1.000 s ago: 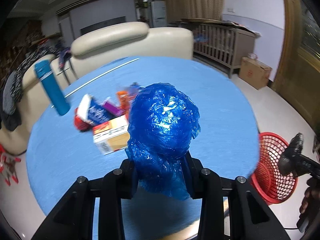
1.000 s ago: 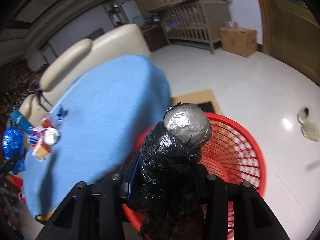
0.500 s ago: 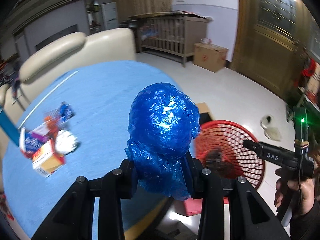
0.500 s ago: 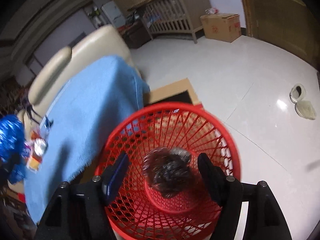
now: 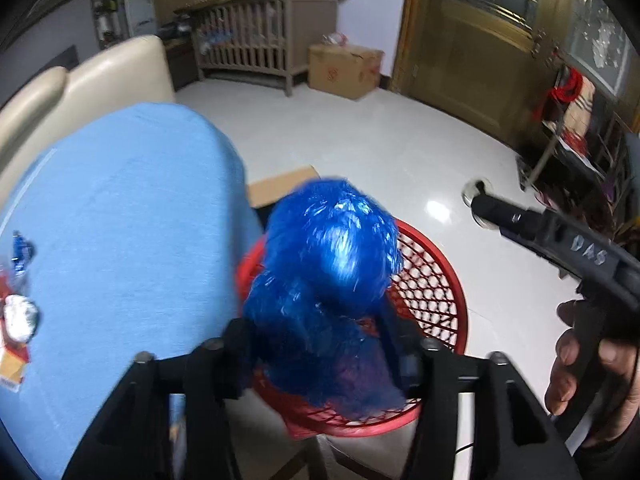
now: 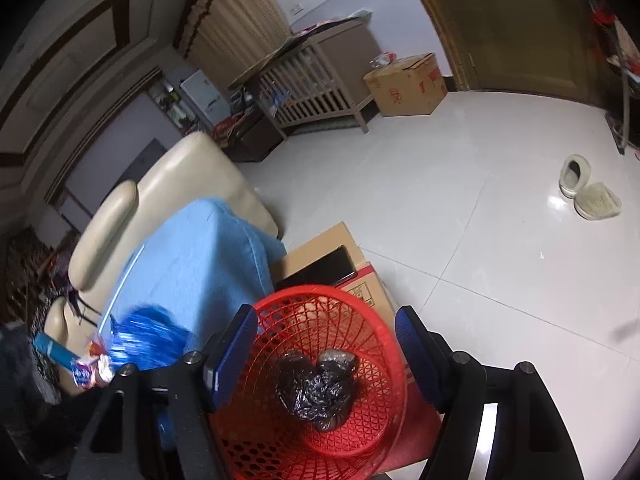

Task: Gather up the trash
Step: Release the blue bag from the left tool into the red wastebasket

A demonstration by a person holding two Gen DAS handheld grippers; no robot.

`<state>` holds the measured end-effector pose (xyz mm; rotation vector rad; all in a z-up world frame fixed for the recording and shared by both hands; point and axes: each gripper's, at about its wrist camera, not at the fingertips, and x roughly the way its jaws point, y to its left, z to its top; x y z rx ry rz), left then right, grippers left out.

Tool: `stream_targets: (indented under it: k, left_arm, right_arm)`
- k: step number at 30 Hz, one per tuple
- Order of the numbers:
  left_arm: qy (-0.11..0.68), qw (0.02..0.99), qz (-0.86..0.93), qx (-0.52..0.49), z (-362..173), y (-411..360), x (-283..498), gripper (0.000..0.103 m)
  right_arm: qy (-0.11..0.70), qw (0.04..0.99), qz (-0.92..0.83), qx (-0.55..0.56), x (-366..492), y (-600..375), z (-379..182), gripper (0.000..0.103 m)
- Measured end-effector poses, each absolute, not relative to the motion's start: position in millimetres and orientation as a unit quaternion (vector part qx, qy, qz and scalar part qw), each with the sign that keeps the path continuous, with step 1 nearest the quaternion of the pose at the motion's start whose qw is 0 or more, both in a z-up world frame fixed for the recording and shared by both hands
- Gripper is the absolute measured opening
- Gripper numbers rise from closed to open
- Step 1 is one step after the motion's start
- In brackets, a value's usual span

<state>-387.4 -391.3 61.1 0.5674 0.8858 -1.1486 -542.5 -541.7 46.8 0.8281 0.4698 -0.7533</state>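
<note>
Left wrist: our left gripper (image 5: 320, 344) jaws have just been opening, blue plastic wad (image 5: 328, 268) blurred between them, over the red basket (image 5: 436, 288) beside the table edge (image 5: 236, 184); bare floor beyond.

Right wrist: right gripper (image 6: 326, 344) jaws wide, empty; black bag (image 6: 320, 384) in basket.

One red mesh basket (image 6: 360, 412). One black plastic wad (image 6: 320, 390) inside it. One blue plastic wad (image 5: 328, 280). One blue-covered table (image 5: 132, 220). One foil ball (image 5: 20, 316) on it, beside a few wrappers and small boxes (image 6: 90, 368), blurred, count unclear. One teal tube (image 6: 50, 348). Two grippers: left gripper (image 5: 320, 348), right gripper (image 6: 326, 344). One hand (image 5: 588, 364) visible. Two slippers (image 6: 588, 188) on the floor. Two cardboard boxes: one by the crib (image 6: 408, 84), one flat beside the basket (image 6: 320, 252). One crib (image 5: 256, 40). One cream sofa (image 6: 172, 200).
</note>
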Motion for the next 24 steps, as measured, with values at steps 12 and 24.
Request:
stream_targets:
  k: [12,24]
  left_arm:
    - [0.398,0.745,-0.482,0.233,71,-357,-357,0.077]
    - [0.385,0.813,-0.401,0.171,89,-268,-297,0.077]
  right_arm:
    - [0.232,0.826,-0.336,0.388,-527,-533,47,0.075]
    - [0.334,0.849,-0.265,0.312,-426,-464,52,0.079]
